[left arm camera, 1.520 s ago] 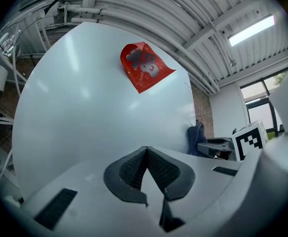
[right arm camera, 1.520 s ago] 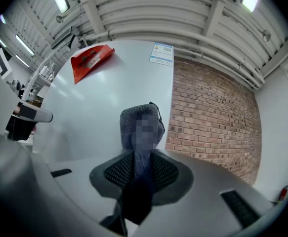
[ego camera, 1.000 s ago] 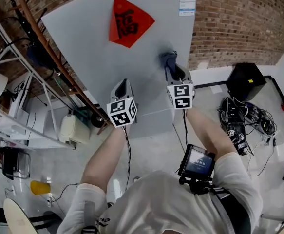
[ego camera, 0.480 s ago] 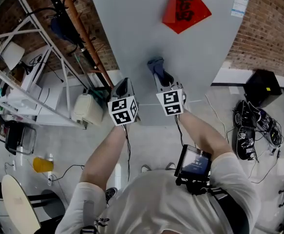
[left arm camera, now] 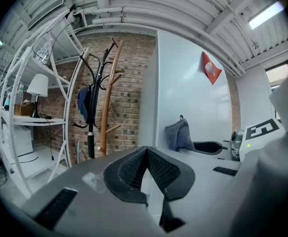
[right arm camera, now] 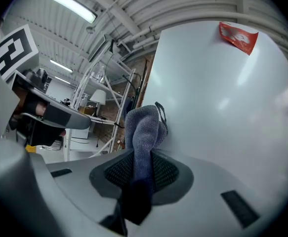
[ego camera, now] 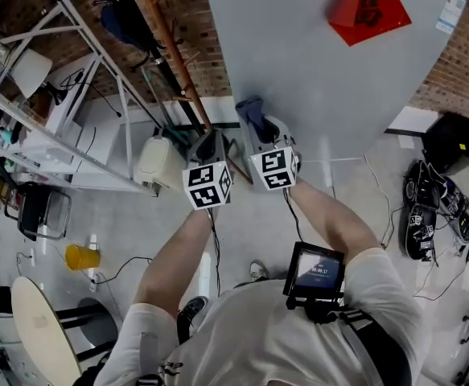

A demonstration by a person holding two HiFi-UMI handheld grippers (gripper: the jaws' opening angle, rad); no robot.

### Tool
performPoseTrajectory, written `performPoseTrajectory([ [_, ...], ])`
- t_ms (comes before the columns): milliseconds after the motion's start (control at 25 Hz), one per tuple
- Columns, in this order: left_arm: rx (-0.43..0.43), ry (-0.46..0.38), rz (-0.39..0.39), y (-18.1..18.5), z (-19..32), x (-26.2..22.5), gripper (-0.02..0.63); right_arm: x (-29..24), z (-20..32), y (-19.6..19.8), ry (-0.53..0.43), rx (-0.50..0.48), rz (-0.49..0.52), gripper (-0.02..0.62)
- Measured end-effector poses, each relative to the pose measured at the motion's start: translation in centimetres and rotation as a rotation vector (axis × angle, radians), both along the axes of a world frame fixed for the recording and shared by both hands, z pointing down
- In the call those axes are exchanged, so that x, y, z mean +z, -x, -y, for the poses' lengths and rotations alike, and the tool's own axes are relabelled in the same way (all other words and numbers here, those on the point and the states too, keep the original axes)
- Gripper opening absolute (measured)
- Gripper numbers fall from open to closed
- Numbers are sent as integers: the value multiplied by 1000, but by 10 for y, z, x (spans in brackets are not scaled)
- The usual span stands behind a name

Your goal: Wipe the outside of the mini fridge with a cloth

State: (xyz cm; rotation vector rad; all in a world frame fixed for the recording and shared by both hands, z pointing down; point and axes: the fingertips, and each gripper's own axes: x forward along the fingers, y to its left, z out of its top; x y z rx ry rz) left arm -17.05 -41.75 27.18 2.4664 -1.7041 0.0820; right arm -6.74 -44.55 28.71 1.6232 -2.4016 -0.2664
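Smooth, faintly glossy pale-grey surface on the mini fridge [right arm camera: 223, 107]. Nubbly blue-grey terry on the cloth [right arm camera: 144, 125]. Matt grey plastic and black cross-hatched pads [left arm camera: 164, 171] on the left gripper [left arm camera: 146, 153]. Rough brick wall [left arm camera: 129, 83]; smooth wooden coat stand [left arm camera: 108, 98]; slightly shiny red paper [right arm camera: 238, 35], upper right.

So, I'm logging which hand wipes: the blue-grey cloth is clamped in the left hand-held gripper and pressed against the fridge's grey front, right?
No: the cloth is clamped in the right hand-held gripper, as the right gripper view shows. The rest holds: it is pressed against the grey front of the fridge.
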Motion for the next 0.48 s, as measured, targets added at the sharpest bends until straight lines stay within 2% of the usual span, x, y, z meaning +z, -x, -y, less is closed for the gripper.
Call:
performPoseTrajectory([
  [240,23,24,9,11,10,19,3,14,18,13,-14,25,-24,86],
  [480,50,39,12,-2,17,28,3,15,20,3,-32,27,-43,87],
])
